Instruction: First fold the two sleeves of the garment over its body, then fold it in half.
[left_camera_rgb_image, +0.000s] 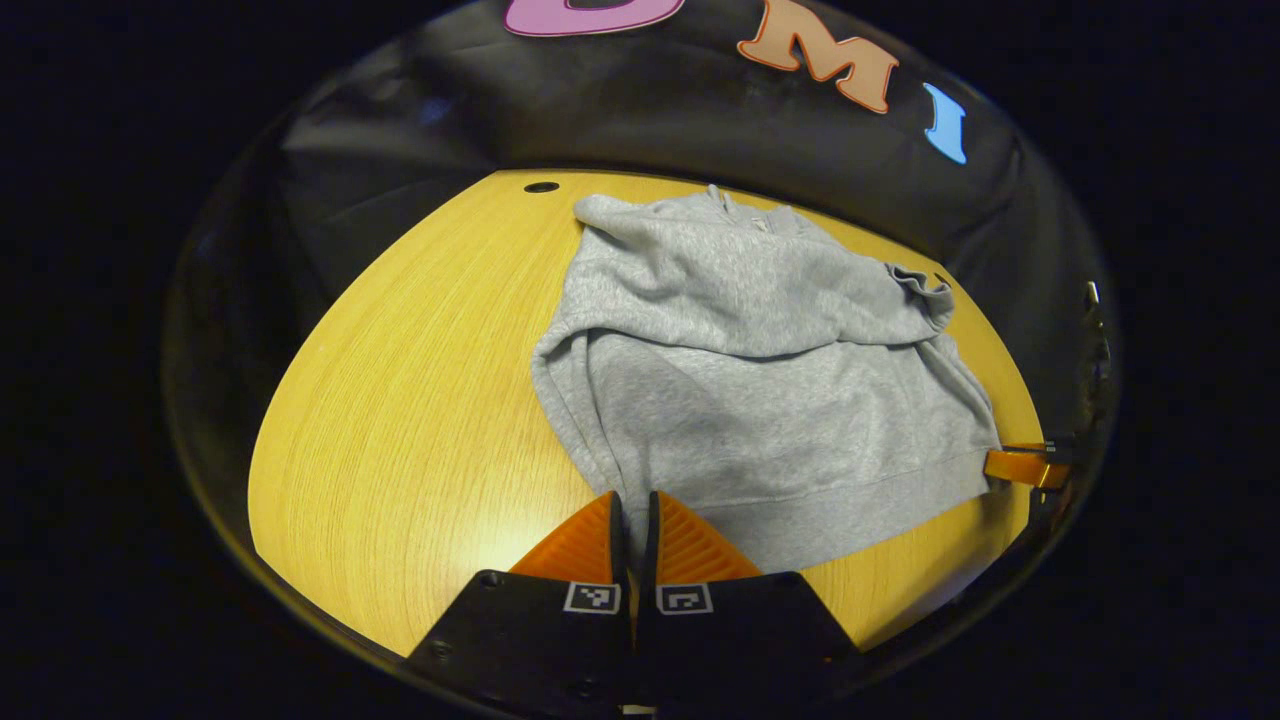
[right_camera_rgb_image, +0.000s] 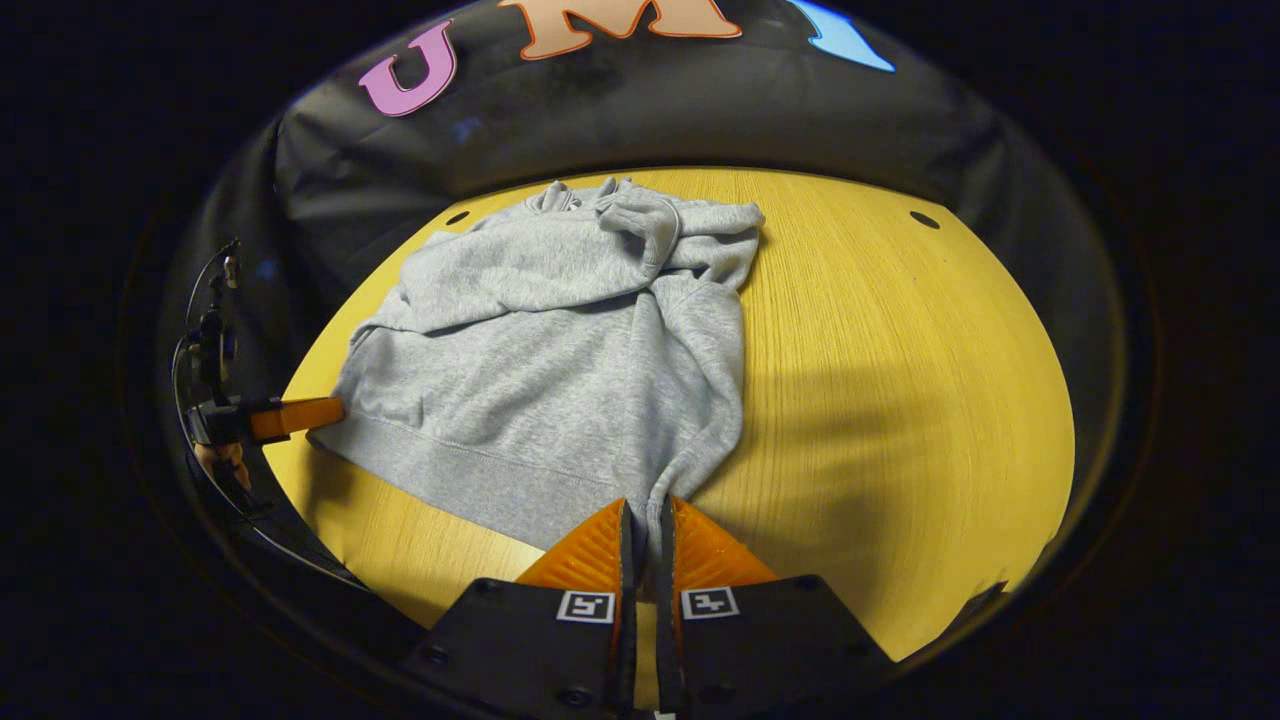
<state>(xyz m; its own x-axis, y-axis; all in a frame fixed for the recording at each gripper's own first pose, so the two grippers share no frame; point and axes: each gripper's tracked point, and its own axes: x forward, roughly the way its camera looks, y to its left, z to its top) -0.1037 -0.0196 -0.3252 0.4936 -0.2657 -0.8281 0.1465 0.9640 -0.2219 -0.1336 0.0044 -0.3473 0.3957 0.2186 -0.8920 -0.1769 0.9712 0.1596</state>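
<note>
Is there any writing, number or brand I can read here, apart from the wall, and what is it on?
None readable. The square markers behind the fingers are black-and-white patterns, not words.
The grey garment and the wooden table show no print.

Grey sweatshirt (left_camera_rgb_image: 760, 400) (right_camera_rgb_image: 560, 370), soft fleece with ribbed hem, spread on wooden table. Both sleeves folded across the chest: one sleeve (left_camera_rgb_image: 740, 300) draped over the upper body, cuff (left_camera_rgb_image: 925, 290) bunched near the far edge; in right gripper view, cuff (right_camera_rgb_image: 645, 215) lying by the collar. Hem nearest, collar farthest. Body not yet folded in half.
</note>
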